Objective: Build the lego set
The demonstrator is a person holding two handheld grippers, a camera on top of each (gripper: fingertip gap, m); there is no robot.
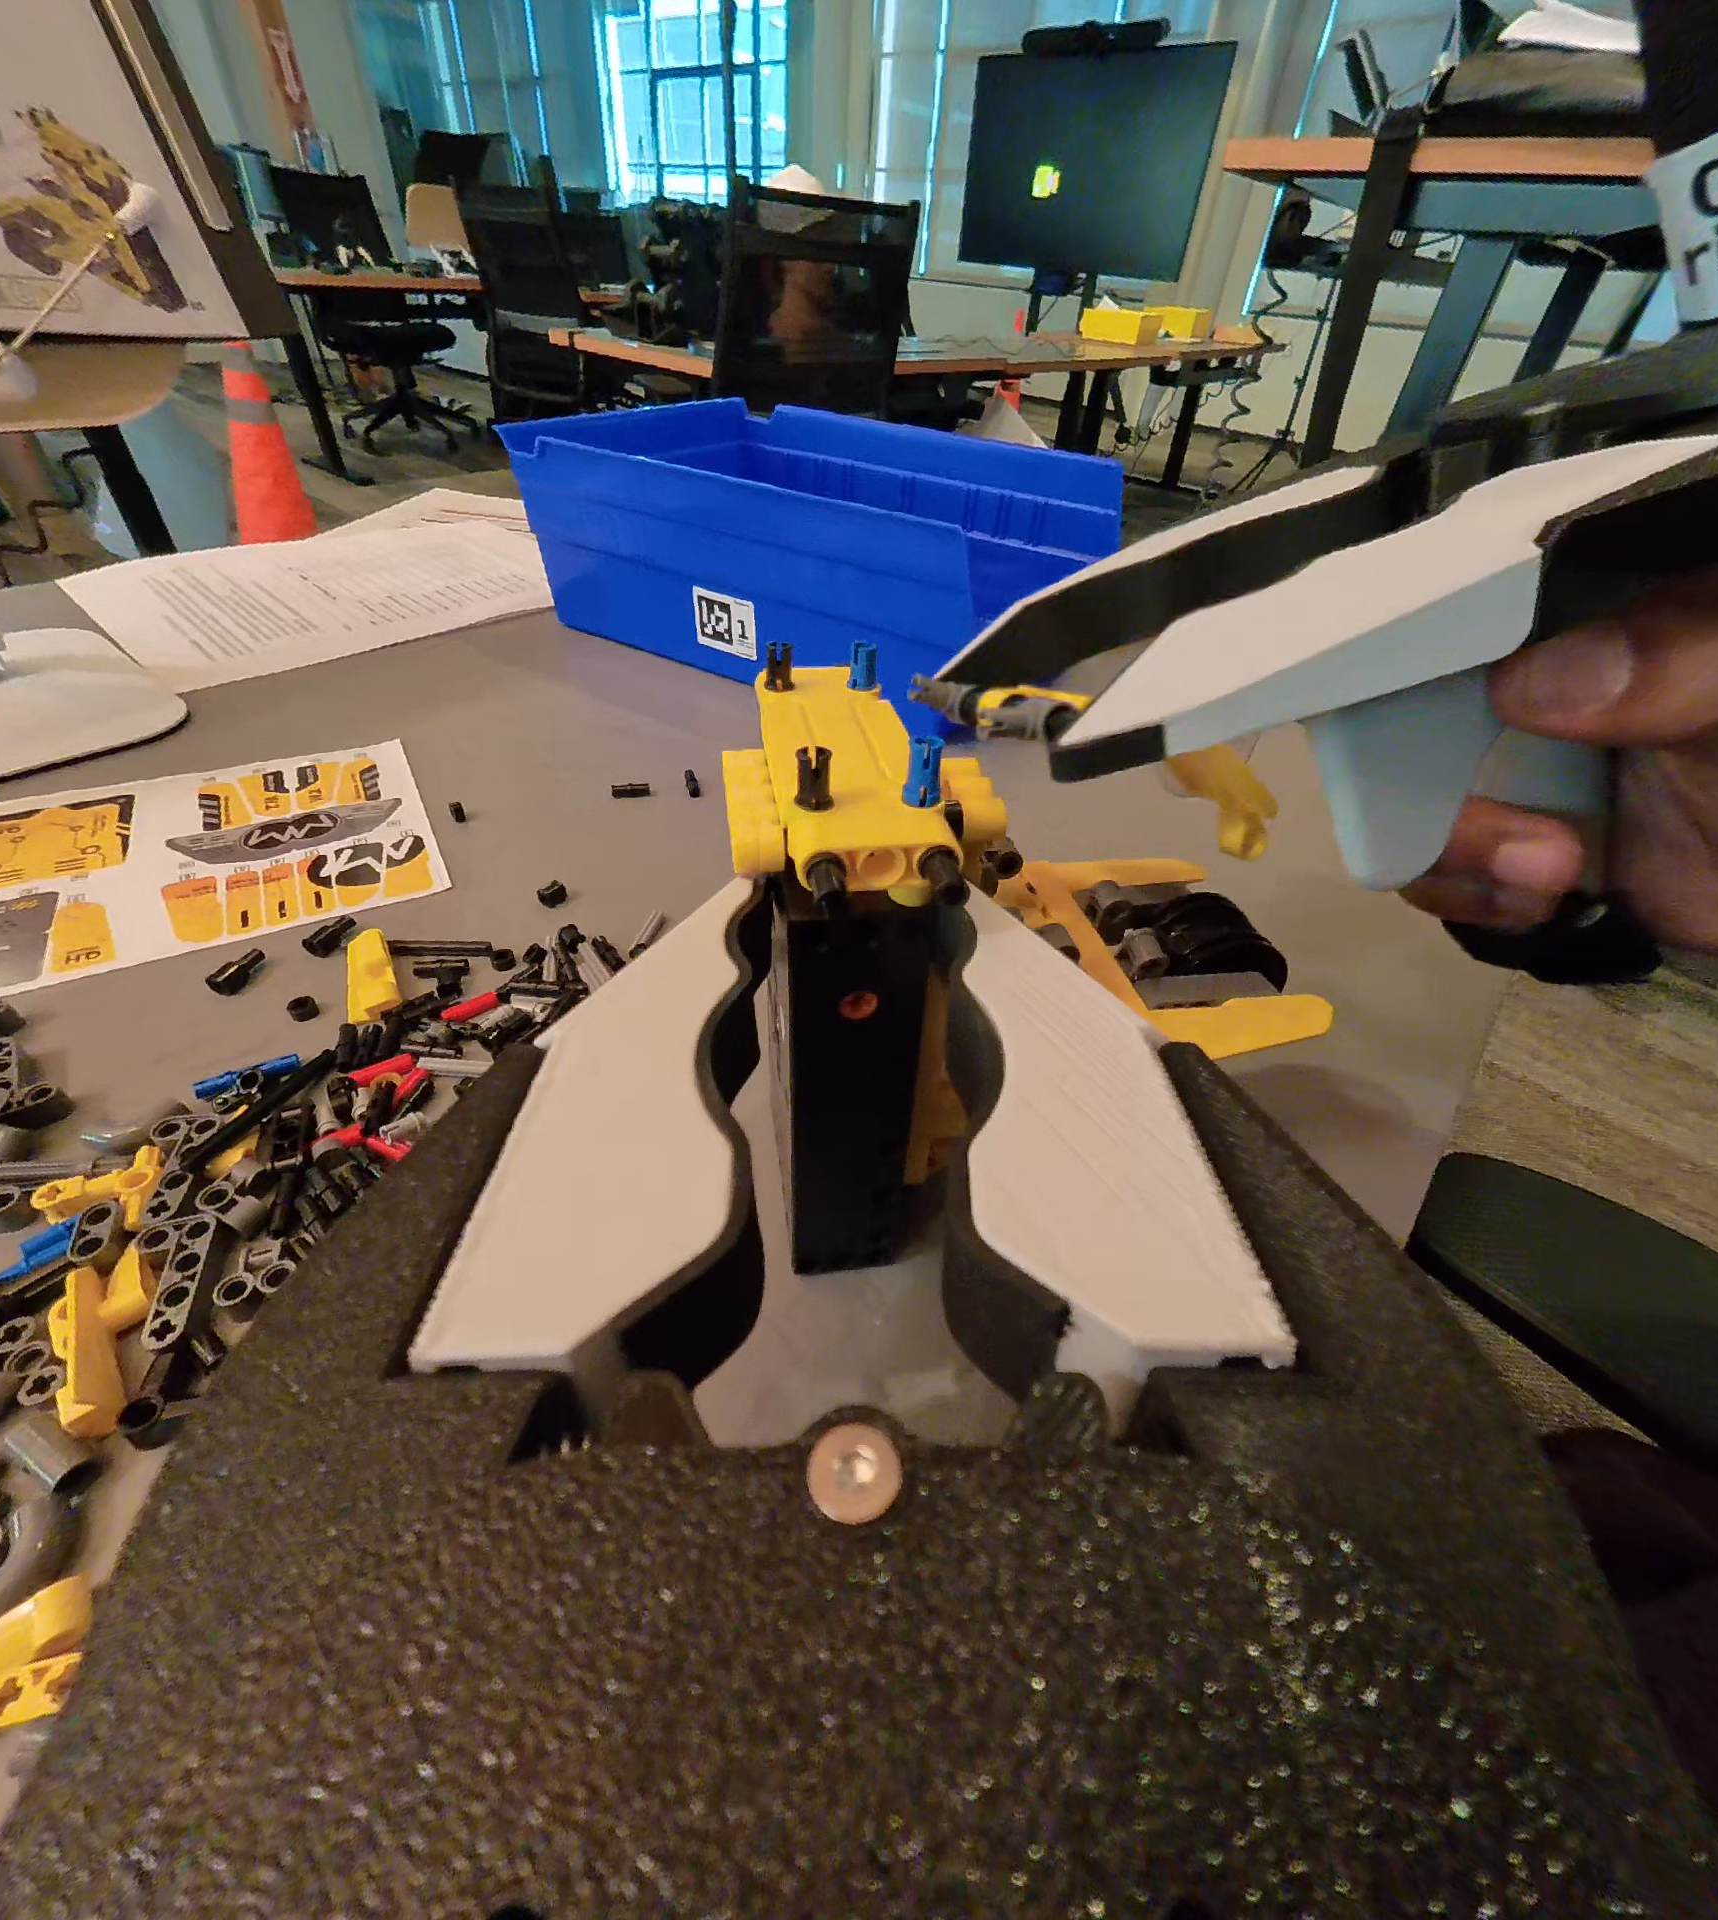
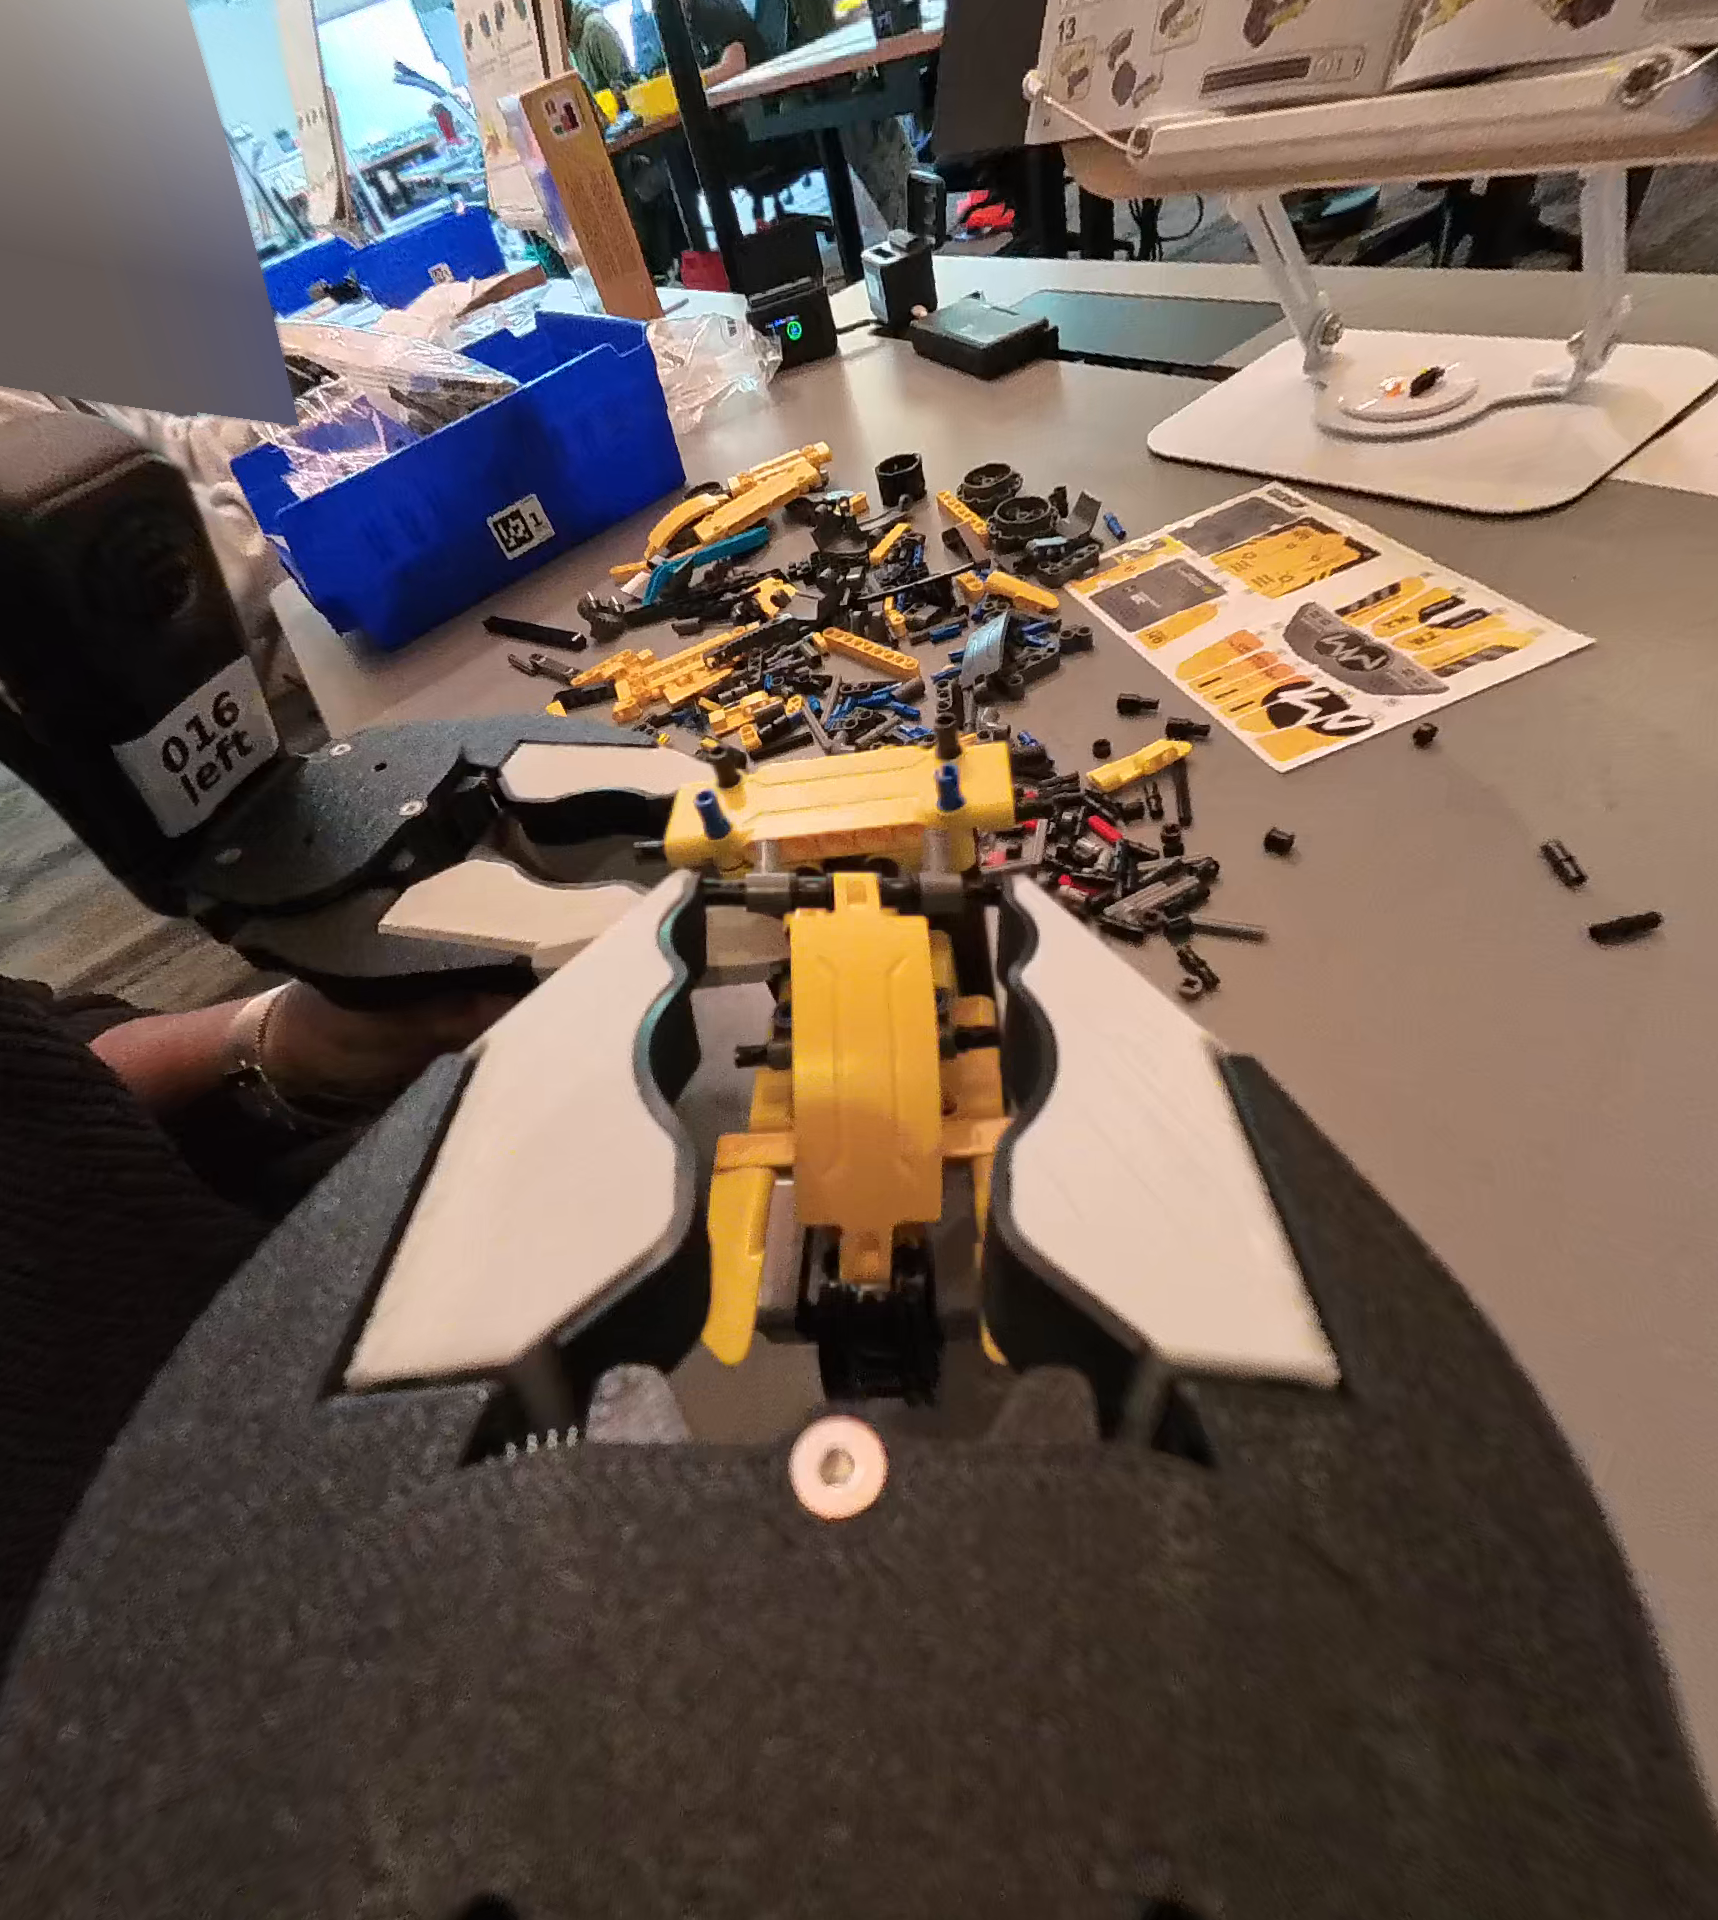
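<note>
The left gripper (image 1: 855, 914) clamps a black-and-yellow brick model (image 1: 860, 790) above the grey table (image 1: 564, 717). The right gripper (image 2: 850, 894) grips a yellow piece (image 2: 860, 1081) beside it; beyond lie loose bricks (image 2: 834, 634) and a blue bin (image 1: 813, 520).

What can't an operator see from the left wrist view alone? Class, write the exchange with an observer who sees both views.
Operator: What sits between the right tool's fingers?
Observer: The right tool grips a yellow model assembly with a curved panel on top.
Operator: What lies beyond the loose parts pile?
Observer: A blue bin stuffed with clear plastic bags stands next to the pile.
</note>
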